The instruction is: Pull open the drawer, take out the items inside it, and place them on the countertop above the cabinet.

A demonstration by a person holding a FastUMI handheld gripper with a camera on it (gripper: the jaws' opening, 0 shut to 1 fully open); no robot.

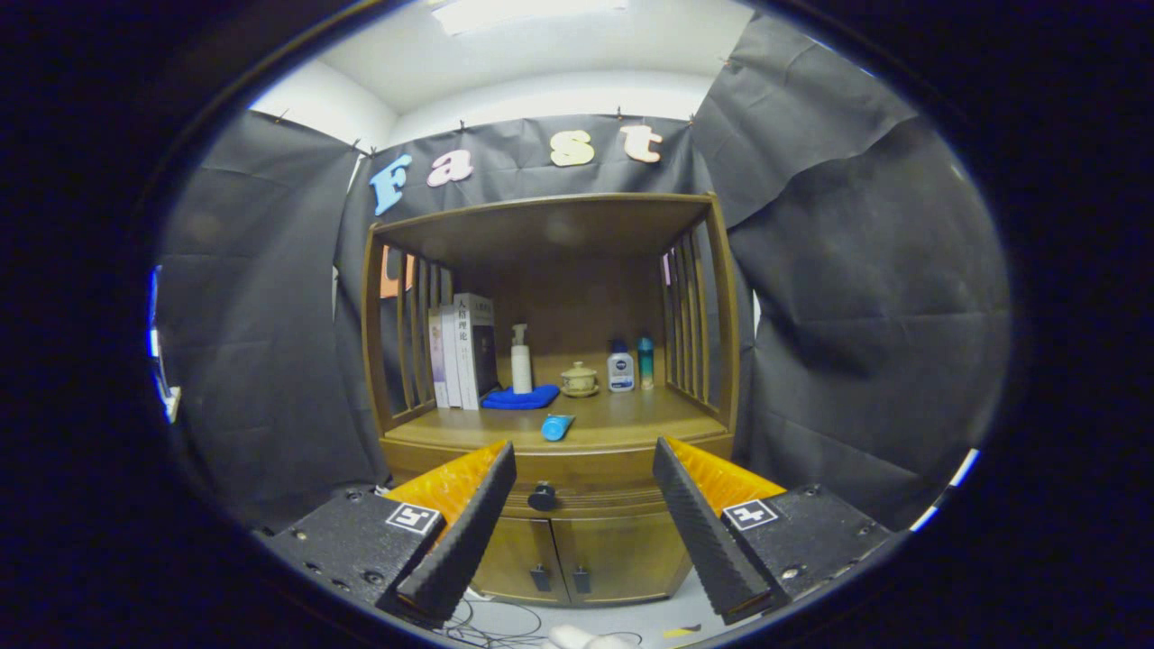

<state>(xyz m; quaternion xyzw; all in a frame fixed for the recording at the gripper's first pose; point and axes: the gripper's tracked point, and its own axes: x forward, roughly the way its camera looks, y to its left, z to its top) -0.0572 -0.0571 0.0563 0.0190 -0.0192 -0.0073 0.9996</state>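
Black cloth walls close in the booth on the left, right and behind, leaving an open lane in the middle of the frame that runs straight to a wooden cabinet. Its upper part is an open alcove with slatted sides and a roof board; the alcove's floor is the surface, whose front edge sits just above the drawer. The drawer is shut, flush with the cabinet front, and its dark round knob stands near the centre of the frame. Below it are two closed doors, each with a small dark handle.

The front half of the surface is mostly bare. At the back left stand upright books against the slats; just right of them a white pump bottle stands on a folded blue cloth. A small lidded cup sits at the middle, with a white bottle and a teal bottle to its right. A blue tube lies near the front edge, just above the knob.

The gripper is spread wide, holding nothing and touching nothing; the knob shows between its fingers, nearer the left one, with clear air all around it. Loose cables lie on the floor at lower centre.
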